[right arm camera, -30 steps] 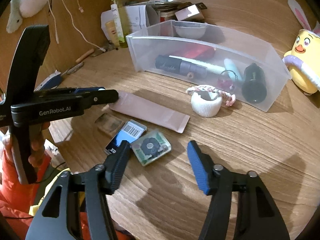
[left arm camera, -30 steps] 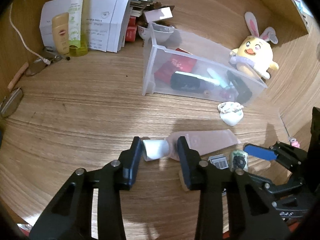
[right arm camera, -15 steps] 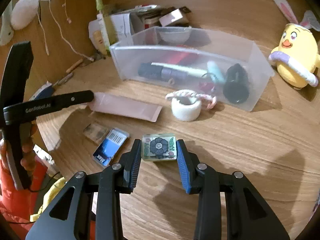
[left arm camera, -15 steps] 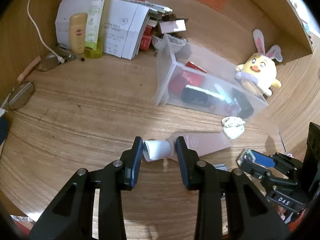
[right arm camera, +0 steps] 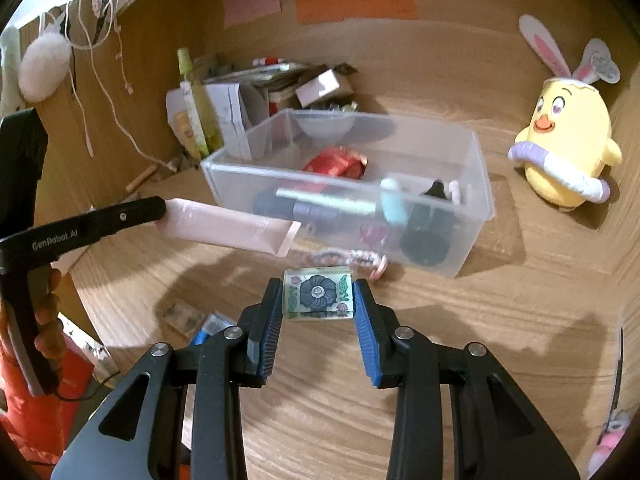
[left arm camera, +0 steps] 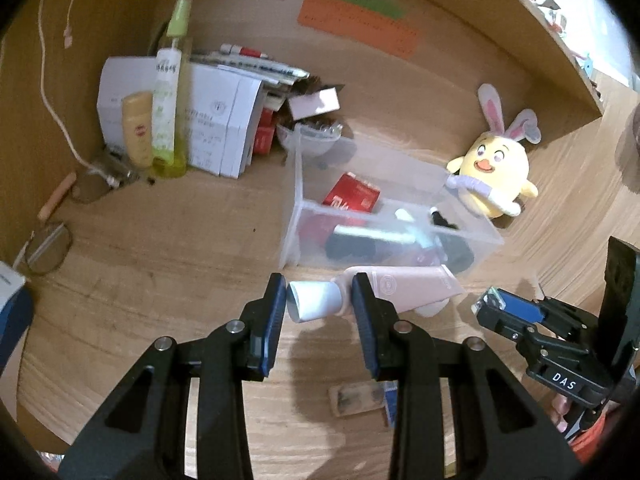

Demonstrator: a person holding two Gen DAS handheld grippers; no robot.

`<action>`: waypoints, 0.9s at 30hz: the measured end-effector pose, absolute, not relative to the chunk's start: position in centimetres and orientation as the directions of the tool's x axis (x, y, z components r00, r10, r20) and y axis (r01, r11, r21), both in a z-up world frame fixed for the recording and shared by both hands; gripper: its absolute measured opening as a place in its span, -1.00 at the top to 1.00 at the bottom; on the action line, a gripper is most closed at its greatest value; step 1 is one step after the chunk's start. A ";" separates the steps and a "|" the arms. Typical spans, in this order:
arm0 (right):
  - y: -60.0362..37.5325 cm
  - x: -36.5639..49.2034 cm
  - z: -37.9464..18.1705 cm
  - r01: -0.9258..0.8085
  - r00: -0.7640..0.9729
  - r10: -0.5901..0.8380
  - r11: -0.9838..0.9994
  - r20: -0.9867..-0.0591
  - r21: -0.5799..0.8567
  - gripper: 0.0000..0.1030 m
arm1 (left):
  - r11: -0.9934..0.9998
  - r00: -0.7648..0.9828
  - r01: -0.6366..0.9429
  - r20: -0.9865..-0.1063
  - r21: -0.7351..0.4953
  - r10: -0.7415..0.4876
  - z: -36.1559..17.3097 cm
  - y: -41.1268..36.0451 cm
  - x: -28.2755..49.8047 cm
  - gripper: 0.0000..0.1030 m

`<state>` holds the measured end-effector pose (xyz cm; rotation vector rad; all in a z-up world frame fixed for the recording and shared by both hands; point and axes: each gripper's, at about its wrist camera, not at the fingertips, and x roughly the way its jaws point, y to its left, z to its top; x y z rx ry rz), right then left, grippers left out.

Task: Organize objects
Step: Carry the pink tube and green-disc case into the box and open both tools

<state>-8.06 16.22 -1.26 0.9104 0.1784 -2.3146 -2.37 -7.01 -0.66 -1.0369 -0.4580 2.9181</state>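
Note:
My left gripper [left arm camera: 319, 308] is shut on the white cap end of a pink tube [left arm camera: 404, 286] and holds it level above the desk, in front of the clear plastic bin [left arm camera: 294, 216]. The tube also shows in the right wrist view [right arm camera: 232, 226]. My right gripper [right arm camera: 317, 311] is shut on a small clear flower-print block [right arm camera: 319, 298] and holds it above the desk, just in front of the bin [right arm camera: 476, 184]. The bin holds a red packet [right arm camera: 336, 162], a dark tube and a black cap.
A yellow bunny-eared plush [right arm camera: 566, 148] stands right of the bin. A braided hair tie [right arm camera: 356, 258] lies against the bin's front. Small cards [left arm camera: 356, 398] lie on the desk below my grippers. Bottles [left arm camera: 166, 92], boxes and papers crowd the back left corner.
Both grippers have risen off the desk with their loads. The right one closed on the flower block and lifted it toward the bin. The left lifted the pink tube.

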 end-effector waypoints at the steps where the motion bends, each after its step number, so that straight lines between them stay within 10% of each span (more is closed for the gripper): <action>1: 16.3 -8.2 -1.0 0.606 -0.564 -0.513 -0.790 -0.647 0.098 0.39 | -0.958 -0.784 0.083 -0.611 -0.275 0.108 -0.4 -6.9 -2.4 0.35; 27: 16.9 -14.4 3.5 0.565 -0.673 -0.502 -0.823 -0.544 0.060 0.39 | -0.973 -0.857 0.022 -0.506 -0.231 0.101 5.3 -5.1 -8.2 0.34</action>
